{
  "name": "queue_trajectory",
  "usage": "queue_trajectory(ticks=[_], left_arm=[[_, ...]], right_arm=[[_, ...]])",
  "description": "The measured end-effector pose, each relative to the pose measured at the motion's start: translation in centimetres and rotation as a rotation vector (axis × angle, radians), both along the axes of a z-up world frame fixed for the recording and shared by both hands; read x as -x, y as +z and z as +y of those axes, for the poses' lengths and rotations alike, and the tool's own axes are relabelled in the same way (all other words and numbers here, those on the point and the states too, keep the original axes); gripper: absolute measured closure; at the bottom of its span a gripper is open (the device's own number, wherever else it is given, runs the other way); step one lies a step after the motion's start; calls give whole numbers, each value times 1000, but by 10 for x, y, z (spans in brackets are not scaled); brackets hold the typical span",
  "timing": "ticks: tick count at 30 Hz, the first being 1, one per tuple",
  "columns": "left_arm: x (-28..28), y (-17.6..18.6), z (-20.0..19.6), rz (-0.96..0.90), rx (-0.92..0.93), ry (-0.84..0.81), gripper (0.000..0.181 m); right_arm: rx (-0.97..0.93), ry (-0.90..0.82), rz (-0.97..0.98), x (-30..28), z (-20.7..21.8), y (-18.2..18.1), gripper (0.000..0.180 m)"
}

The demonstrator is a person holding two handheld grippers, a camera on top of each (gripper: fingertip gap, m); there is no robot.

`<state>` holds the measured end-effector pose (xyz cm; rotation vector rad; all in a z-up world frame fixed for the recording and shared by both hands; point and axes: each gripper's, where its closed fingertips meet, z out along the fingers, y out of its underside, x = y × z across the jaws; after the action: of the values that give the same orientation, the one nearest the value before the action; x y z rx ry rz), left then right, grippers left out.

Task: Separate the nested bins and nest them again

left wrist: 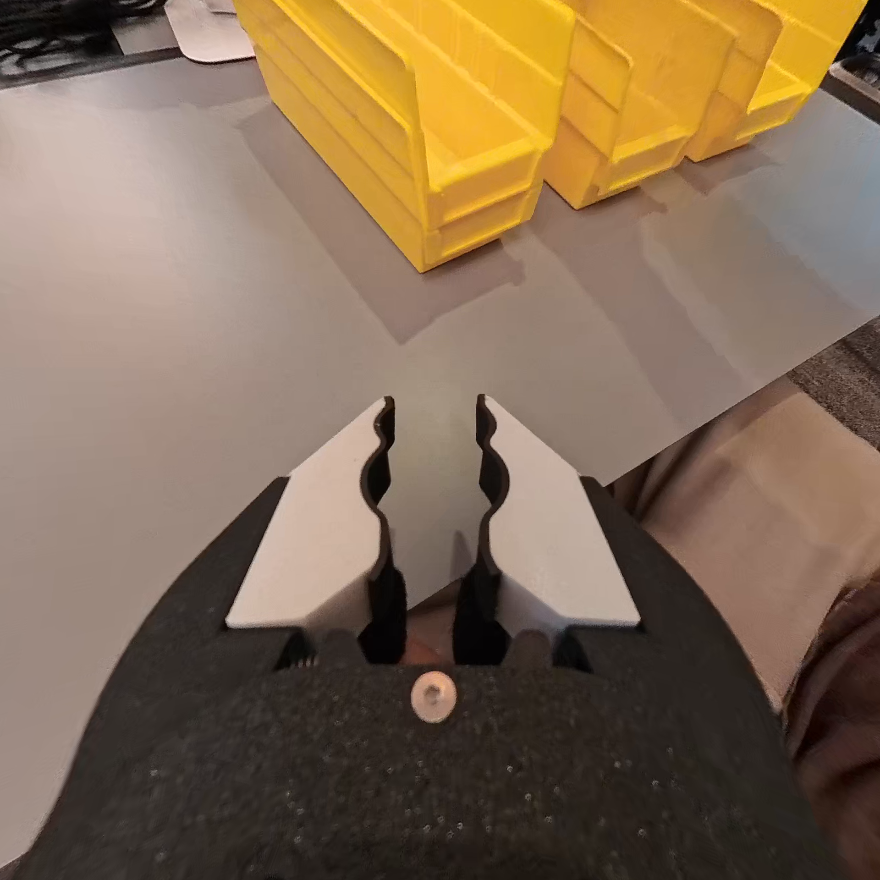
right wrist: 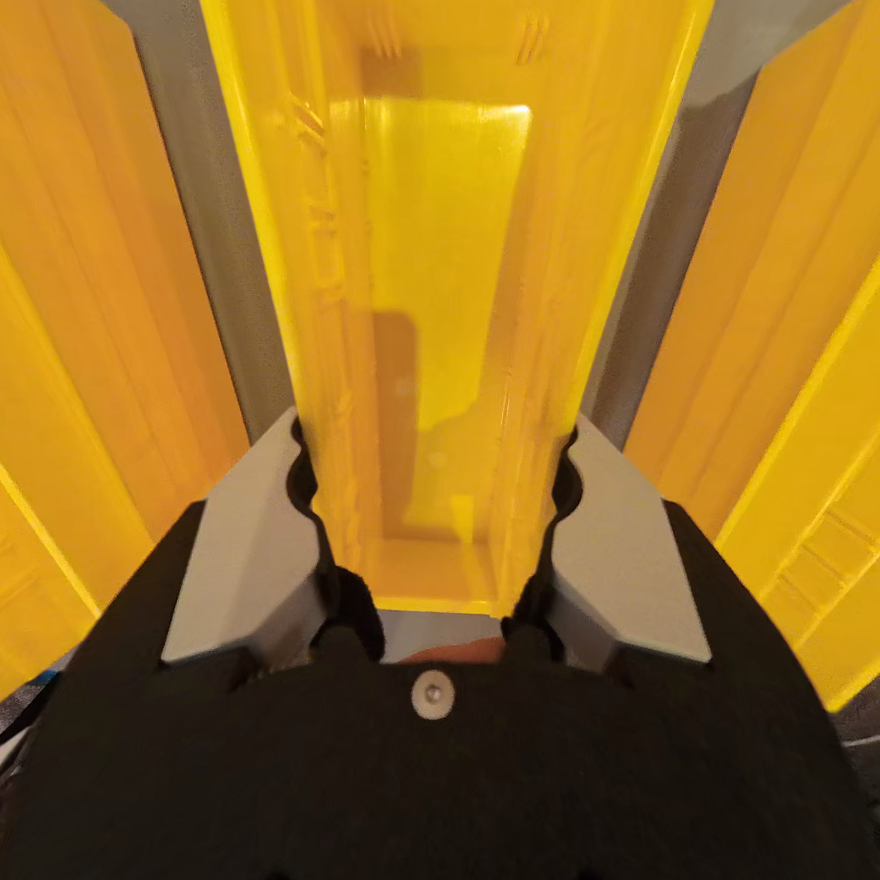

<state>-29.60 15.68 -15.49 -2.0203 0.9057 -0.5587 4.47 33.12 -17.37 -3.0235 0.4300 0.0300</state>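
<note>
Yellow bins, middle one straddled.
Right gripper (right wrist: 435,438) clasps middle bin (right wrist: 443,266) across both walls, probably to lift; left gripper (left wrist: 435,405) hangs parted, empty, above table (left wrist: 143,285).

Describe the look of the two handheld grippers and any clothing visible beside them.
Both match: the left gripper and right gripper have a grainy black body with one silver screw at its centre, and two light grey wedge-shaped fingers lined with wavy black pads. A beige sleeve shows beside the left one.
</note>
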Motion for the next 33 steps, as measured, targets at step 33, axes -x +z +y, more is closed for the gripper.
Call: queue_trajectory(ticks=[33], left_arm=[[14,-1,14,-22,29,64,154]], right_arm=[[-46,86,-36,157,57,99,84]])
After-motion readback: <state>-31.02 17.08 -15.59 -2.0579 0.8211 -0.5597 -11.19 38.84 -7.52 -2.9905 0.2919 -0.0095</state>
